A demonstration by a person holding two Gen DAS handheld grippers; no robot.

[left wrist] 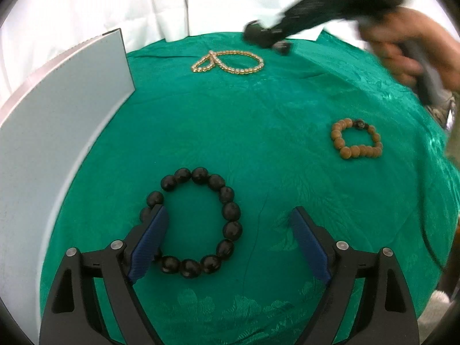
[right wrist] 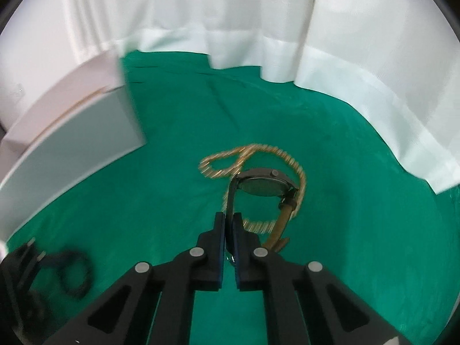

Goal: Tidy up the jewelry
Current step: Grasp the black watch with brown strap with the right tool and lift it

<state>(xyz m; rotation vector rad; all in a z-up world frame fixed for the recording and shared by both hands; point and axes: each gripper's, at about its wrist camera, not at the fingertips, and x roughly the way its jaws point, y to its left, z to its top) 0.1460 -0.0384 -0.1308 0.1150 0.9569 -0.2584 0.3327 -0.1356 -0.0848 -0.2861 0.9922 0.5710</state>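
In the left wrist view my left gripper [left wrist: 230, 215] is open, low over the green cloth [left wrist: 258, 100]. A black bead bracelet [left wrist: 192, 224] lies between its fingers, and the left finger [left wrist: 149, 244] covers part of it. A brown bead bracelet [left wrist: 356, 138] lies to the right. A gold bead necklace [left wrist: 230, 61] lies at the back. My right gripper [right wrist: 229, 218] is shut on the strap of a wristwatch [right wrist: 263, 185] and holds it above the gold necklace [right wrist: 227, 166]. The right gripper also shows blurred in the left wrist view [left wrist: 270, 40].
A white box [left wrist: 57, 132] stands at the left edge of the cloth, also in the right wrist view [right wrist: 72, 143]. White curtains [right wrist: 230, 14] hang behind the table. The left gripper and black bracelet show blurred at lower left in the right wrist view [right wrist: 72, 270].
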